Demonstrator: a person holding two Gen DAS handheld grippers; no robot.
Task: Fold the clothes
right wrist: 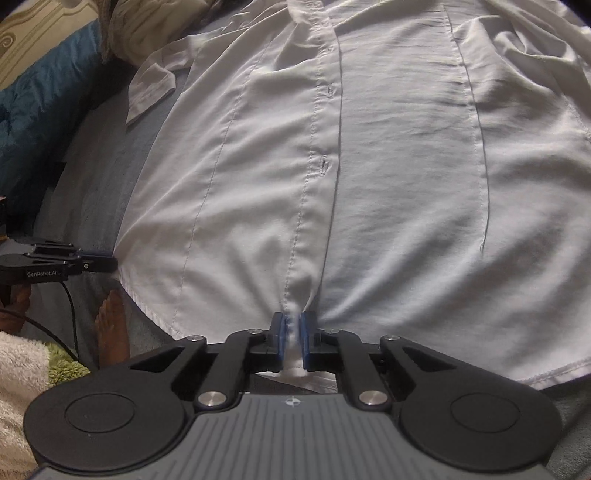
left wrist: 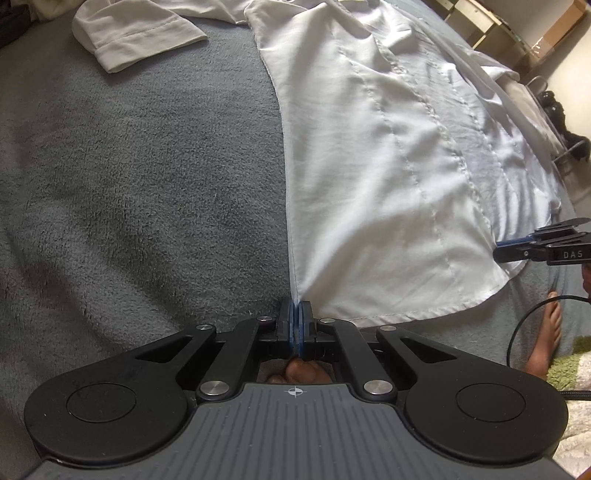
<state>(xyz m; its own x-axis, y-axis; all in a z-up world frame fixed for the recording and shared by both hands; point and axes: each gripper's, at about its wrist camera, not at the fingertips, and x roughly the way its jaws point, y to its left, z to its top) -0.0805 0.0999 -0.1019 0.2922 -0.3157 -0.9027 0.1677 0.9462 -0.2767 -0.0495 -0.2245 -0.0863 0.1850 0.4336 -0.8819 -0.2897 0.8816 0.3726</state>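
Note:
A white button-up shirt [left wrist: 388,166] lies spread on a grey fleece blanket [left wrist: 129,166]. My left gripper [left wrist: 294,308] is shut on the shirt's bottom left corner, where the side edge meets the hem. In the right wrist view the shirt [right wrist: 369,166] fills the frame, its button placket running up the middle. My right gripper [right wrist: 293,321] is shut on the hem at the foot of that placket, with white cloth bunched between the blue pads. Each gripper shows in the other's view: the right gripper [left wrist: 517,251] at the hem's right end, the left gripper [right wrist: 107,263] at the shirt's left corner.
One sleeve with its cuff [left wrist: 136,33] lies folded at the far left of the blanket. A blue quilt [right wrist: 40,96] and patterned pillows sit beyond the shirt. A bare foot [right wrist: 110,332], a black cable [left wrist: 524,325] and a green shaggy rug [left wrist: 569,362] are below the bed edge.

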